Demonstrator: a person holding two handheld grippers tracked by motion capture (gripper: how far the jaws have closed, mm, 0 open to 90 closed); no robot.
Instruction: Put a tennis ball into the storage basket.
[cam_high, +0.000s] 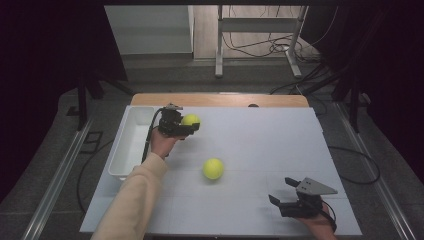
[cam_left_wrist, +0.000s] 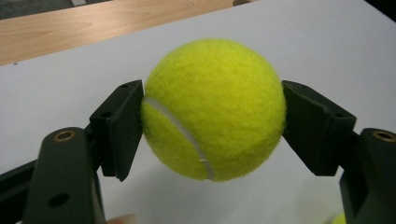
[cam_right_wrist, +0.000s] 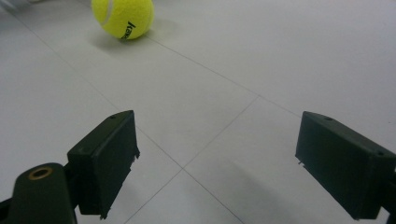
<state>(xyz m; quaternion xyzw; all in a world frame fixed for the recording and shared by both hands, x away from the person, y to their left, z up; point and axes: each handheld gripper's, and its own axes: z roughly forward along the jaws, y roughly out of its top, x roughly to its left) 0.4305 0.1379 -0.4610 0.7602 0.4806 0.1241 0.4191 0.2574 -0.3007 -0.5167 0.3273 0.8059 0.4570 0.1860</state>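
A yellow-green tennis ball (cam_left_wrist: 212, 109) is clamped between both black jaws of my left gripper (cam_left_wrist: 212, 126), lifted off the white table. In the high view this held ball (cam_high: 191, 120) and the left gripper (cam_high: 187, 125) hang near the table's back left, just right of the white bin (cam_high: 131, 150). A second tennis ball (cam_high: 213, 168) lies loose at the middle of the table, and shows far ahead in the right gripper view (cam_right_wrist: 123, 17). My right gripper (cam_high: 282, 191) rests near the front right edge, jaws wide apart with nothing between them (cam_right_wrist: 215, 163).
The long white bin stands along the table's left side. A wooden strip (cam_high: 220, 99) borders the far edge of the white tabletop (cam_high: 270, 145). Beyond it on the floor are metal stand legs (cam_high: 219, 45) and cables.
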